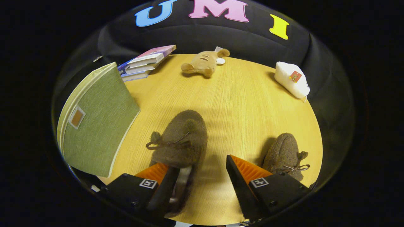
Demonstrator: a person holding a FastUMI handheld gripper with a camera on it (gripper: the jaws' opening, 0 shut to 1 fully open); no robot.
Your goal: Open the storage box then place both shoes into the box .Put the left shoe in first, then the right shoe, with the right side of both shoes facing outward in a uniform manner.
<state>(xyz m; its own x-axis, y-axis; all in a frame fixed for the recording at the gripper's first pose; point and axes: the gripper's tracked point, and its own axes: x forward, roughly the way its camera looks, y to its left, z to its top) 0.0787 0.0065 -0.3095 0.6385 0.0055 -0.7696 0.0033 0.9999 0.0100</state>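
Flanking open claw (202, 171): two shoes (181, 138)

Two shoes (181, 138) (284, 154) — one storage box (94, 123), one plush toy (202, 63), one white pouch (292, 78).

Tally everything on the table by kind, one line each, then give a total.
Shoes: 2, one brown fuzzy shoe between the open tongs, touching the left finger, and another shoe beyond the right finger
Storage box: 1, green storage box, lid raised
Books: 1 stack of books
Plush toys: 1, tan plush toy
White bags: 1, white bag
Total: 6
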